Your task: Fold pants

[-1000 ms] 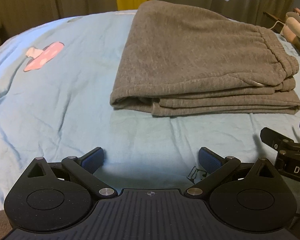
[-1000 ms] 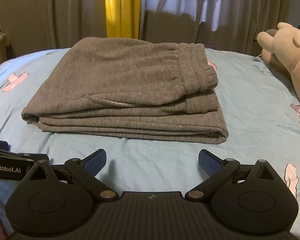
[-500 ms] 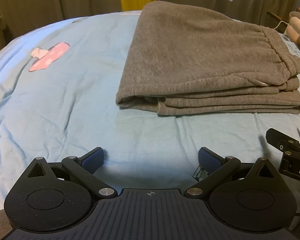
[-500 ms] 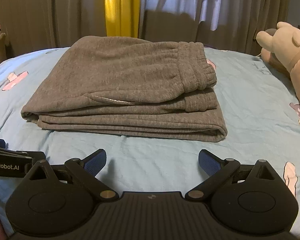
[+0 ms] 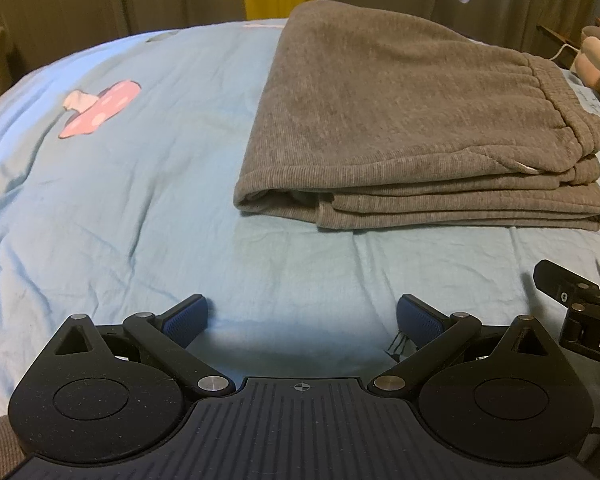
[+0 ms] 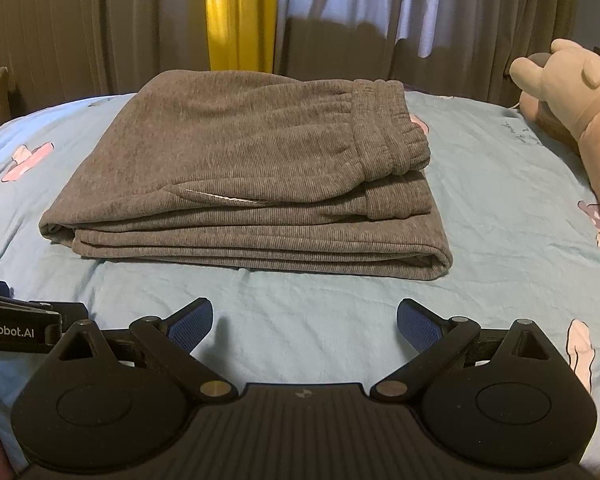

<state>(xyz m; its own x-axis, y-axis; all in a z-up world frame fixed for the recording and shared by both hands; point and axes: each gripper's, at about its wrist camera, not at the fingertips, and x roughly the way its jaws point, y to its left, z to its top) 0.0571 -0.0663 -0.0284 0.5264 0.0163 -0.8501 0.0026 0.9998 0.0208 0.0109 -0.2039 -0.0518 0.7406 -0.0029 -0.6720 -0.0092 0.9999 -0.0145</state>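
The grey pants (image 5: 400, 120) (image 6: 252, 168) lie folded in a flat stack of several layers on the light blue bed sheet (image 5: 120, 200), with the elastic waistband on the right side on top. My left gripper (image 5: 302, 318) is open and empty, hovering over the sheet short of the stack's near left corner. In front of the stack's near edge, my right gripper (image 6: 304, 322) is open too, with nothing between its blue pads. Neither gripper touches the pants. The right gripper's body shows at the right edge of the left wrist view.
A plush toy (image 6: 580, 96) lies on the bed at the right. Pink mushroom prints (image 5: 100, 108) mark the sheet to the left. Brown and yellow curtains (image 6: 236, 16) hang behind the bed. Bare sheet (image 6: 500, 248) lies between the grippers and the pants.
Both grippers have drawn back slightly from the folded pants. The pants look a little farther away, and in the left wrist view shifted right. The jaws stayed open.
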